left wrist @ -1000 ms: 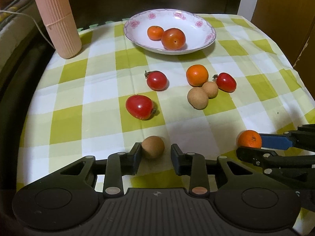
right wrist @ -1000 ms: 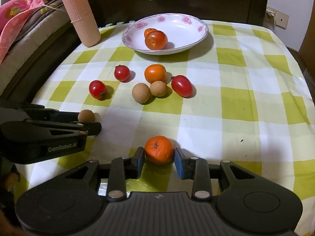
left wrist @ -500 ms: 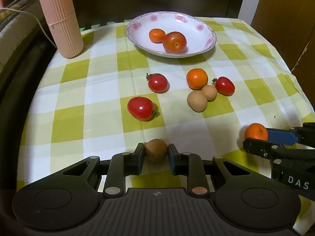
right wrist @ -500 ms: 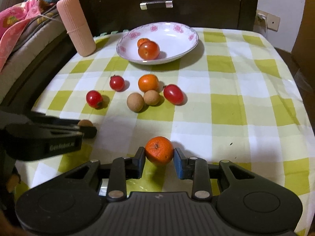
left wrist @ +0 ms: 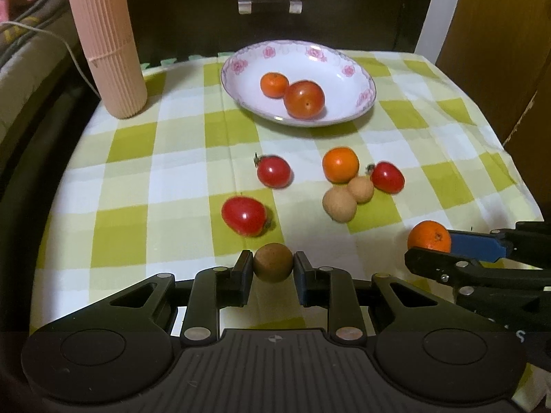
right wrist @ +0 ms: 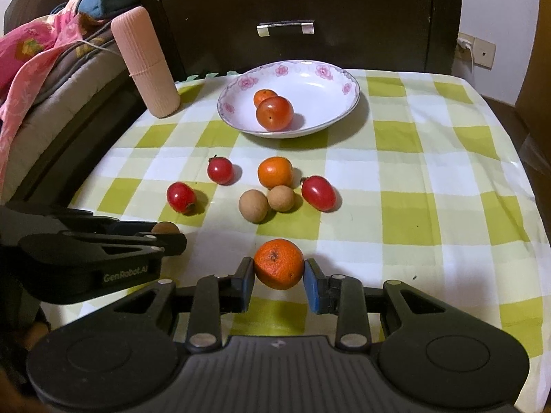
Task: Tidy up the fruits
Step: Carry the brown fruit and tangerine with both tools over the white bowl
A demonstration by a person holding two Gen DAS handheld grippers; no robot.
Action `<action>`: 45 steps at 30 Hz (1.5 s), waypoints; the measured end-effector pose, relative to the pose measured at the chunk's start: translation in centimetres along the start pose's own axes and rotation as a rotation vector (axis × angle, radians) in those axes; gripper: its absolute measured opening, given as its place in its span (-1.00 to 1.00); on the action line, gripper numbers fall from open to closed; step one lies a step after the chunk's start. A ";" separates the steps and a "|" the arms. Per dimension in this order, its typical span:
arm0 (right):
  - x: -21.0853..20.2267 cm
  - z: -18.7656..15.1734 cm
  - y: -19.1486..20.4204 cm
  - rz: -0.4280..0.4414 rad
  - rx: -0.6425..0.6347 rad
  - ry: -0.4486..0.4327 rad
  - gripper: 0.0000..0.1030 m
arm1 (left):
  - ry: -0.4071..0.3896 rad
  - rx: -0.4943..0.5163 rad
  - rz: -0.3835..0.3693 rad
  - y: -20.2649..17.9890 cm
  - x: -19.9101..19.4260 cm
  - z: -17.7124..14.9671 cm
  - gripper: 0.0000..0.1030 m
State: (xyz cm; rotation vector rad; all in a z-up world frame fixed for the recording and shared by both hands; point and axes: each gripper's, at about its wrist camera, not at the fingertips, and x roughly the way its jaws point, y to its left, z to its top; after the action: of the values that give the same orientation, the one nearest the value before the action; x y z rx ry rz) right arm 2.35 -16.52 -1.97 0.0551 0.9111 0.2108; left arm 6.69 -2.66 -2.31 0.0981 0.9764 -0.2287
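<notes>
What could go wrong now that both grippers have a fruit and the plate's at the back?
The brown fruit in the left gripper and the orange in the right gripper are round and pinched only at their sides, so either might slip out. The loose fruit lie between the grippers and the plate; a low carry could knock them. Both arms heading there together might collide.

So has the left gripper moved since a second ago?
Yes. The left gripper has gone from open to shut on the brown fruit, and come forward: the red tomato now sits nearer its jaws.
</notes>
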 end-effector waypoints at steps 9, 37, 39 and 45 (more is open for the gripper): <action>1.0 2.2 -0.7 -0.008 0.024 -0.020 -0.42 | -0.024 -0.002 -0.021 -0.3 0.4 2.2 -0.37; 5.9 11.2 -2.8 0.003 0.016 -0.092 -0.42 | -0.090 -0.023 -0.016 -0.3 4.9 11.1 -0.38; 6.5 11.6 -3.0 0.002 0.017 -0.091 -0.42 | -0.086 -0.025 -0.014 -0.2 5.5 11.4 -0.40; 8.4 12.7 -3.5 -0.006 0.001 -0.083 -0.42 | -0.086 -0.027 -0.005 0.0 6.5 12.2 -0.40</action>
State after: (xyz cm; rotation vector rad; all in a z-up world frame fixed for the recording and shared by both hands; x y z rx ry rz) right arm 17.92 -17.67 -1.13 0.0617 0.8291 0.2009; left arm 20.08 -5.86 -0.85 0.0607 0.8941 -0.2228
